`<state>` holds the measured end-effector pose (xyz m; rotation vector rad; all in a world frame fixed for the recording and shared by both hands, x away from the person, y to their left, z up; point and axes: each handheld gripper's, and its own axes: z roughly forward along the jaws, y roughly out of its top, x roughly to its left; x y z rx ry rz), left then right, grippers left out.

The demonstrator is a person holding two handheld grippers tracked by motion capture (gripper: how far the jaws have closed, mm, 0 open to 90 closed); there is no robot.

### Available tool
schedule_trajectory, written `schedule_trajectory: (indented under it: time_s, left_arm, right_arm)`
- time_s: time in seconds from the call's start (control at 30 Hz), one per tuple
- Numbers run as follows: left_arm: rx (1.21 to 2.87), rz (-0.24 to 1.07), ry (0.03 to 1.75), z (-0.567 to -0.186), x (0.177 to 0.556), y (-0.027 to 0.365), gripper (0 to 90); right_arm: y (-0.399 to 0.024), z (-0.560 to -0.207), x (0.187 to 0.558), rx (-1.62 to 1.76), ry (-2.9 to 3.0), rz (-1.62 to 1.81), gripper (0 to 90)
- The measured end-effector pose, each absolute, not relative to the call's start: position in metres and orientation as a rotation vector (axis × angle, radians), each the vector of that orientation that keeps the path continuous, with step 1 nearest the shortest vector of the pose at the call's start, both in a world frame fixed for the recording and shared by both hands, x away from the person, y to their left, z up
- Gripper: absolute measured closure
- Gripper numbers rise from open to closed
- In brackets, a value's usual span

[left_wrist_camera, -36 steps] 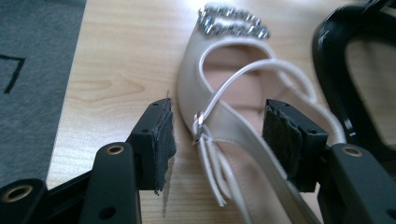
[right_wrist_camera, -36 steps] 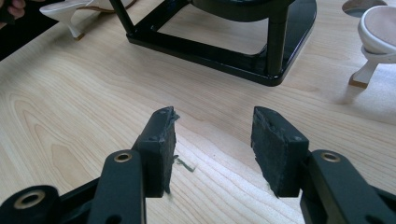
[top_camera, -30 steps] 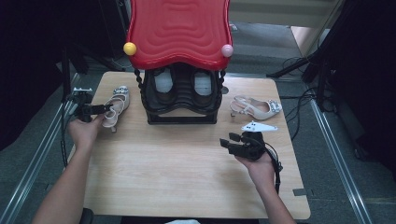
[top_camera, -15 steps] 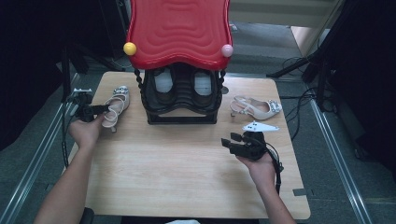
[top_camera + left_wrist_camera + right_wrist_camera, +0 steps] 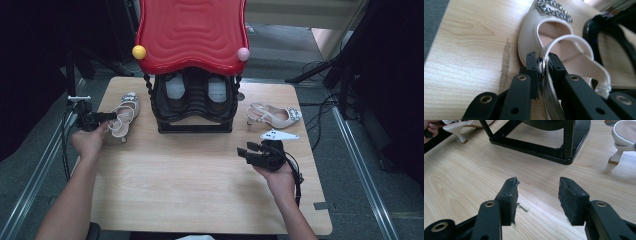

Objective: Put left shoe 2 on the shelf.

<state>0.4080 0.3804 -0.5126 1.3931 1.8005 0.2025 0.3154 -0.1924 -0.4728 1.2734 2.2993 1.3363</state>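
Cream satin sandal (image 5: 123,116) lies on the bench (image 5: 200,190) left of the black rack (image 5: 195,102). Left claw (image 5: 111,116) has just been closing and now pinches its heel strap (image 5: 564,40), forearm reaching forward along the bench's left edge. Right claw (image 5: 243,151) hovers released, seemingly just above the wood, pointing left, with the second sandal (image 5: 274,115) behind it.

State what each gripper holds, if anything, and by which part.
The left gripper has just closed its jaws on the cream slingback shoe, pinching its heel strap near the buckle. The right gripper is open over the table, holding nothing.
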Motion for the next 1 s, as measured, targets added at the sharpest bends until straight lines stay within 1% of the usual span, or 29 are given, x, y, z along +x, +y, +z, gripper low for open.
schedule_trajectory:
  time_s: [0.17, 0.37, 0.47, 0.6, 0.8, 0.87, 1.0]
  left_arm:
    - [1.337, 0.187, 1.781, -0.509, 0.405, 0.380, 82.5]
    - [1.324, 0.167, 1.771, -0.506, 0.399, 0.380, 82.5]
    - [1.312, 0.143, 1.791, -0.506, 0.398, 0.386, 82.6]
    - [1.281, 0.145, 1.803, -0.498, 0.399, 0.391, 82.6]
    - [1.273, 0.158, 1.772, -0.471, 0.404, 0.390, 82.7]
    - [1.270, 0.149, 1.758, -0.459, 0.408, 0.389, 82.6]
    - [1.284, 0.172, 1.736, -0.432, 0.415, 0.383, 82.6]
  right_arm:
    - [-0.192, -0.473, 0.316, 1.283, 2.309, 1.331, 51.1]
    - [-0.191, -0.474, 0.316, 1.281, 2.319, 1.324, 50.5]
    - [-0.191, -0.473, 0.315, 1.277, 2.317, 1.334, 50.5]
    - [-0.191, -0.473, 0.315, 1.285, 2.319, 1.332, 50.7]
    - [-0.191, -0.474, 0.314, 1.279, 2.329, 1.333, 50.1]
    - [-0.191, -0.474, 0.315, 1.273, 2.331, 1.333, 50.1]
    - [-0.189, -0.474, 0.315, 1.274, 2.335, 1.333, 49.8]
